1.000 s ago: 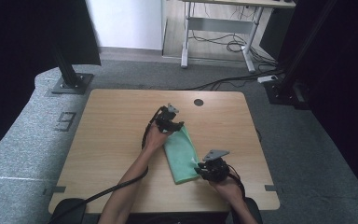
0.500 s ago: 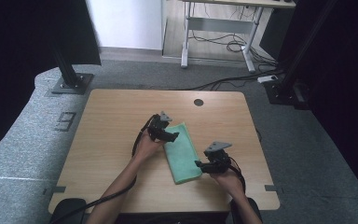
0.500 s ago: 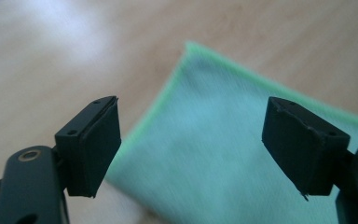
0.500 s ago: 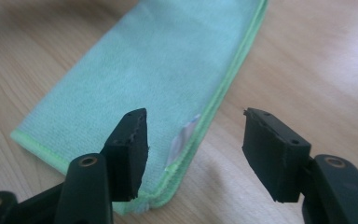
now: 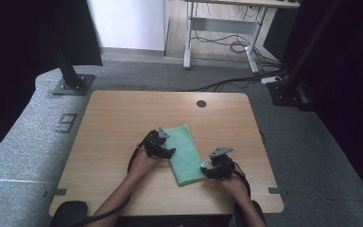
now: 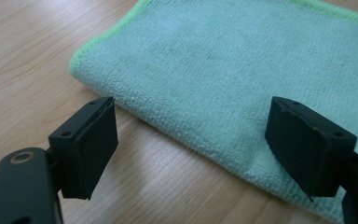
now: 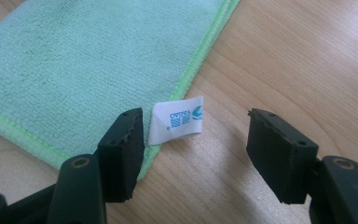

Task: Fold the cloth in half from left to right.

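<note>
Green microfibre cloth [image 5: 184, 153] lies folded in a long strip mid-table [image 5: 123, 113]. The left gripper [image 5: 166, 152] at its left edge and the right gripper [image 5: 207, 169] at its near right corner have just been opening, nothing between them. Further folding likely remains.

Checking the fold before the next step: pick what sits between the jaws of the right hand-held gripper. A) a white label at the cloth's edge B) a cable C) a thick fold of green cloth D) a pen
A: in the right gripper view the small white label sticks out from the green cloth's stitched edge and lies between the open jaws of the right hand-held gripper, which do not press on it.
</note>
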{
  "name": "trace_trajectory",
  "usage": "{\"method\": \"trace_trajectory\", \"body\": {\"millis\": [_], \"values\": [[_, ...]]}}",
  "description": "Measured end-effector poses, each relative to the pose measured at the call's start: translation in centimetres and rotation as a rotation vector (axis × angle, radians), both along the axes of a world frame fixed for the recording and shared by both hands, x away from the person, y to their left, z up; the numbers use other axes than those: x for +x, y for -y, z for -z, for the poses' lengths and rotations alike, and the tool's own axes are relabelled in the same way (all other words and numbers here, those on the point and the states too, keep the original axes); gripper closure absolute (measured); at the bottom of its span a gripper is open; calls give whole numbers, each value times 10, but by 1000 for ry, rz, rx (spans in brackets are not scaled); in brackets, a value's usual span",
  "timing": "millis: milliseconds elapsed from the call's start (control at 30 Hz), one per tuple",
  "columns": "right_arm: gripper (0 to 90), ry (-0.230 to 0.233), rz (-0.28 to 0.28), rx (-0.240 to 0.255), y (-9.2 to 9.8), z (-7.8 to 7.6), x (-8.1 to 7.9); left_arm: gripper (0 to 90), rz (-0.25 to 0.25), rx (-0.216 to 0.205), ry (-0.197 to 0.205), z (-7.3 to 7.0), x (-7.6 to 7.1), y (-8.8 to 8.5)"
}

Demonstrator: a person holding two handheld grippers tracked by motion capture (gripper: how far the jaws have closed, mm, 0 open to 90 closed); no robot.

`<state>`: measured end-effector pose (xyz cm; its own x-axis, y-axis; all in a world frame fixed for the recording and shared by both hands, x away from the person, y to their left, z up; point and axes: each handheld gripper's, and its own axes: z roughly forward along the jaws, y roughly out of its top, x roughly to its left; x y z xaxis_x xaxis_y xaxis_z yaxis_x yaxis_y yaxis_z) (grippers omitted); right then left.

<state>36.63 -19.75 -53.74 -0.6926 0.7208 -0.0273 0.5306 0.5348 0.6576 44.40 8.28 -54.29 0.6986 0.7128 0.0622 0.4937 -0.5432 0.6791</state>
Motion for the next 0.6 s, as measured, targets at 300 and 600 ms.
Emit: {"method": "trace_trajectory", "body": {"millis": [300, 600], "values": [[371, 5, -38, 14, -13, 2, -6, 145, -28, -54, -33, 4, 11, -16], [357, 13, -88, 17, -37, 3, -7, 145, -39, -16, -11, 2, 15, -26]]}}
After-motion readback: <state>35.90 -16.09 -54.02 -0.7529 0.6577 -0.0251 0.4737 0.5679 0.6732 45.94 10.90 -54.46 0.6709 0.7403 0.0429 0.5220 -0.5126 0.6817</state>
